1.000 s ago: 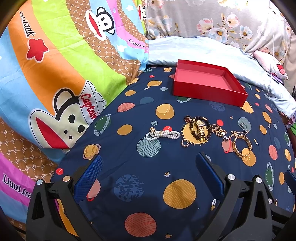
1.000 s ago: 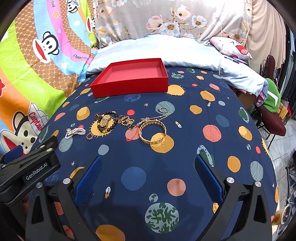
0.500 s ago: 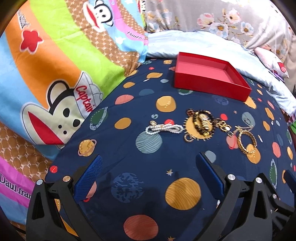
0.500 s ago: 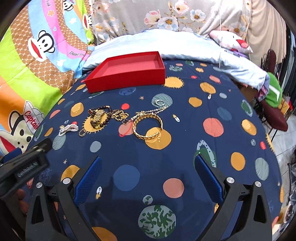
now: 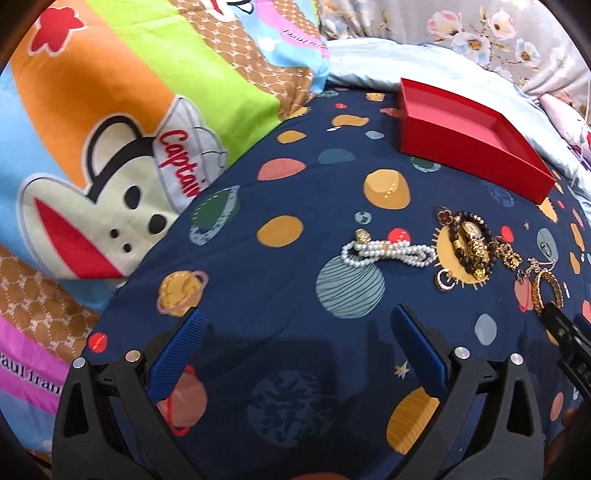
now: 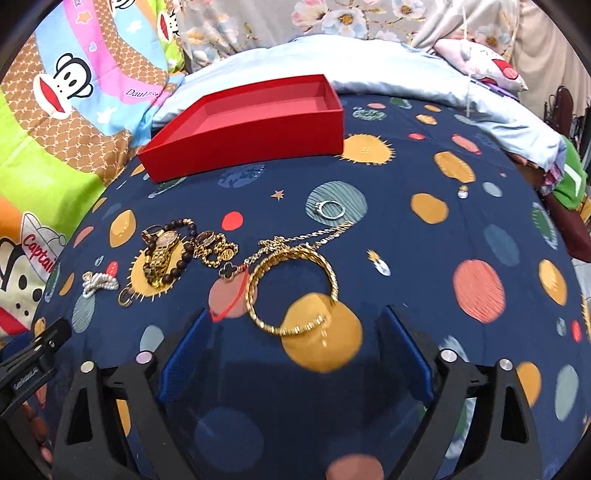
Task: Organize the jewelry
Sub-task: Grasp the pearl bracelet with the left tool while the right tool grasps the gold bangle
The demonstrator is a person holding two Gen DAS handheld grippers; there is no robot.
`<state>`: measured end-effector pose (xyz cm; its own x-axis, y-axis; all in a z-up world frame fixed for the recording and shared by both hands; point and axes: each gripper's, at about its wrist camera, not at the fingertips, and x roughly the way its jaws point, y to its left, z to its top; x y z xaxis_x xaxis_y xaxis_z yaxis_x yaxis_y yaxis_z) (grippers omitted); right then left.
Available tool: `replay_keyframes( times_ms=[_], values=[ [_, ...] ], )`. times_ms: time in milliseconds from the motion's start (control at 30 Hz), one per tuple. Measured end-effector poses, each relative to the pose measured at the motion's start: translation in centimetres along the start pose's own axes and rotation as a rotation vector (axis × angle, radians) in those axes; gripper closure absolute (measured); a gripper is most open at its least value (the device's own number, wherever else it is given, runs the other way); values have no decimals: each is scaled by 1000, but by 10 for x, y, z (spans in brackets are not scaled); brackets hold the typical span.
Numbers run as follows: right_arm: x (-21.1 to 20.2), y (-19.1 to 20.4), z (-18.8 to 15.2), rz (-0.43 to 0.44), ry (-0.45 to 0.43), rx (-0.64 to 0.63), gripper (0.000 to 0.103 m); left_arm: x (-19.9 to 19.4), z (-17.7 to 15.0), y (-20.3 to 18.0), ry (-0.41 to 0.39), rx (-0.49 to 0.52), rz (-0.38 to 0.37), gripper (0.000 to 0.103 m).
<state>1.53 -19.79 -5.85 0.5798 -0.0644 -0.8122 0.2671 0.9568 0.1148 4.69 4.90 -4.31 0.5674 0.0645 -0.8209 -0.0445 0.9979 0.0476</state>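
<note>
Jewelry lies on a navy planet-print sheet. A pearl bracelet point(image 5: 388, 253) lies just ahead of my open, empty left gripper point(image 5: 295, 325). A gold watch with dark beads point(image 5: 469, 245) point(image 6: 164, 254) and a small hoop earring point(image 5: 445, 280) lie to its right. A gold bangle point(image 6: 291, 290) lies just ahead of my open, empty right gripper point(image 6: 293, 330), tangled with a gold chain point(image 6: 306, 236) and a black clover charm point(image 6: 229, 271). A silver ring point(image 6: 330, 208) lies farther out. An empty red box point(image 5: 469, 136) point(image 6: 251, 125) stands behind the jewelry.
A cartoon monkey quilt point(image 5: 110, 155) rises along the left. A pale blue pillow point(image 6: 406, 74) and floral fabric point(image 6: 295, 18) lie behind the box. The bed edge drops off at the right point(image 6: 565, 229). The other gripper's body shows at each view's edge.
Both grippers have moved forward and lower toward the jewelry; the bangle now lies close before the right fingers and the pearls nearer the left. Nothing was picked up.
</note>
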Motion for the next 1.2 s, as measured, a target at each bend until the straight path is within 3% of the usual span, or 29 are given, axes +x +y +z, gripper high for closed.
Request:
replay_keyframes(
  times_ms=[200, 333, 600, 767, 1033, 1133, 1200],
  values=[
    [8, 4, 5, -26, -10, -25, 28, 16, 14, -10, 1, 26, -46, 5],
    [7, 2, 6, -45, -18, -35, 47, 26, 24, -21, -23, 67, -64, 5],
    [2, -3, 1, -17, -18, -14, 47, 48, 34, -37, -45, 124, -128, 5],
    [1, -2, -1, -22, -19, -14, 47, 48, 34, -37, -48, 102, -225, 25],
    [0, -2, -2, -15, -16, -5, 47, 35, 23, -49, -56, 158, -305, 72],
    [-1, -3, -4, -9, -13, -3, 47, 30, 17, -50, -45, 157, -319, 83],
    [-3, -3, -5, -1, -10, 0, 47, 27, 13, -50, -35, 149, -337, 85]
  ],
)
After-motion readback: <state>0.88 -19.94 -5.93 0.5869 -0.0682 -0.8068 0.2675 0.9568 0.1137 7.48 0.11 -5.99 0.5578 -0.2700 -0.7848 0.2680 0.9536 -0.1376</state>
